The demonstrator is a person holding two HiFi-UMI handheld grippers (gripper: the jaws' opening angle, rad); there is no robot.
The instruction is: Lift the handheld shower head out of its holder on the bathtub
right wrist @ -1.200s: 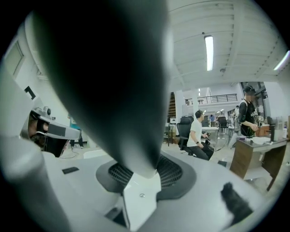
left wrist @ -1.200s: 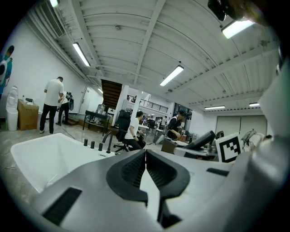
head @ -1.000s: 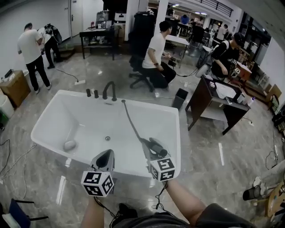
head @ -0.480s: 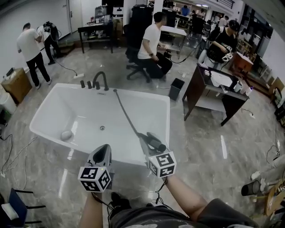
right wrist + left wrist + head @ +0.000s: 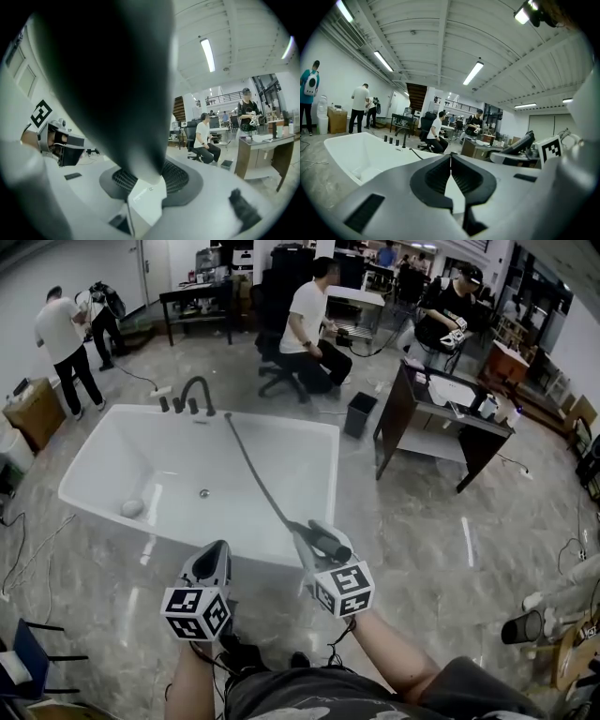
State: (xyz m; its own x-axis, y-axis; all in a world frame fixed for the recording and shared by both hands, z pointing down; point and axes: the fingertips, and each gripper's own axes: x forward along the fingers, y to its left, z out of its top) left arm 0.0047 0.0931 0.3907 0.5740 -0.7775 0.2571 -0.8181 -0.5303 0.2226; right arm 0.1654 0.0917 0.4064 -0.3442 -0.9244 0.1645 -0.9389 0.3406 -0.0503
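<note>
Tub (image 5: 103, 460) is ahead-left. Left gripper (image 5: 214, 557) has its jaws together with nothing between them. Right gripper (image 5: 310, 549) has its jaws partway apart, clamped on the shower head (image 5: 330, 542), which is out past the tub's near edge. Hose (image 5: 251, 463) runs across the tub to the far rim.

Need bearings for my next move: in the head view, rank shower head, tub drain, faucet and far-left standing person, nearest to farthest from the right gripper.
1. shower head: in the right gripper.
2. tub drain: left, in the tub.
3. faucet: tub's far end.
4. standing person: far left, beyond it.
</note>
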